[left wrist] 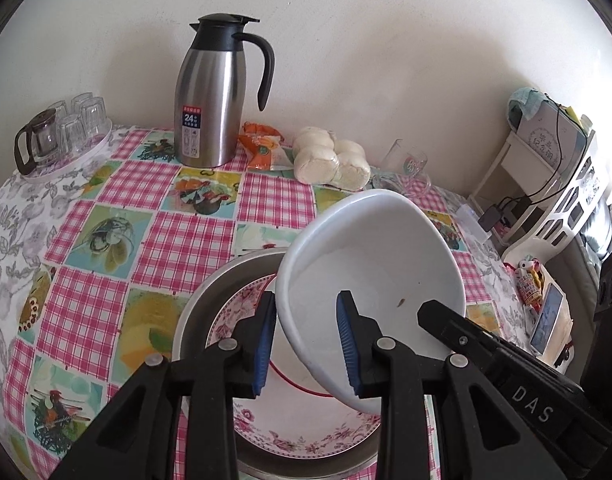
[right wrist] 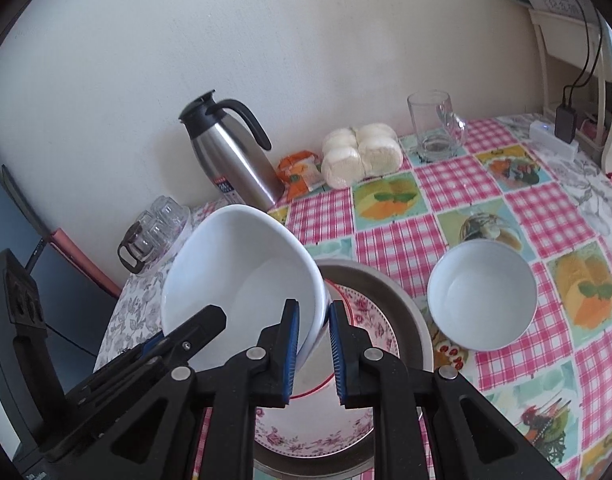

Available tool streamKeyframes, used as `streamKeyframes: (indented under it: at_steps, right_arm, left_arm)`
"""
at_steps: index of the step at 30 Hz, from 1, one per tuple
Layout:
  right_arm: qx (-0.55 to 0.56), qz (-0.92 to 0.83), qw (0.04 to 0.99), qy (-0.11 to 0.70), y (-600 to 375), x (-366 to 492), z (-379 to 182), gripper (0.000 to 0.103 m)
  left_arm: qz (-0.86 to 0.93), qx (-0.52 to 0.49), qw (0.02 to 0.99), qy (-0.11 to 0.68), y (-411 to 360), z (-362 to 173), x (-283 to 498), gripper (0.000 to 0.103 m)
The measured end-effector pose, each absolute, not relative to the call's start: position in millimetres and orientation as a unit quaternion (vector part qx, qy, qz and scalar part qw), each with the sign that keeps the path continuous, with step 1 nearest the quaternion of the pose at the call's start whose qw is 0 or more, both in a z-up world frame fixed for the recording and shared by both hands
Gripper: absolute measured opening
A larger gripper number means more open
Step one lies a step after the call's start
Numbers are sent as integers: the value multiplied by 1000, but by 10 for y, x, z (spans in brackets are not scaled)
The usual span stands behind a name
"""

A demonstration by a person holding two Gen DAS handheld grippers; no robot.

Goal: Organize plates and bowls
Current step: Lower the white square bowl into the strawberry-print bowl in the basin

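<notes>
A large white bowl hangs tilted above a floral plate that lies in a metal pan. My left gripper is shut on the bowl's near rim, one blue pad on each side of the wall. My right gripper is shut on the same bowl at its other rim. The right gripper's finger shows inside the bowl in the left wrist view. A second, smaller white bowl stands on the tablecloth to the right of the pan. The floral plate has a red inner ring.
A steel thermos jug, an orange snack packet and wrapped white buns stand at the wall. A glass mug is at back right. A tray with glasses sits at the far left. A white shelf is on the right.
</notes>
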State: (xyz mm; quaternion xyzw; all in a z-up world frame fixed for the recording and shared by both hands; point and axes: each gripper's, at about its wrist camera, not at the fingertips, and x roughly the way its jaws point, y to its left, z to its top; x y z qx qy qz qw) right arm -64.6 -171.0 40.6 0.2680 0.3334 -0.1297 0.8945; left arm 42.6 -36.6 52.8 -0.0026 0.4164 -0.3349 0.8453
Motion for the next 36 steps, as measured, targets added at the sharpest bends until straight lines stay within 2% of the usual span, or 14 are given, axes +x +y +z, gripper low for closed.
streamKeyframes:
  at_steps: [23,36]
  right_arm:
    - [294,-133,862,391,-1771,-511,72,22]
    - [294,-131,866,382,-1772,-533,106,22]
  left_arm:
    - [-328,-26,826,458,-333,348,564,31]
    - [-325,-43,818,472,-282,292,619,31]
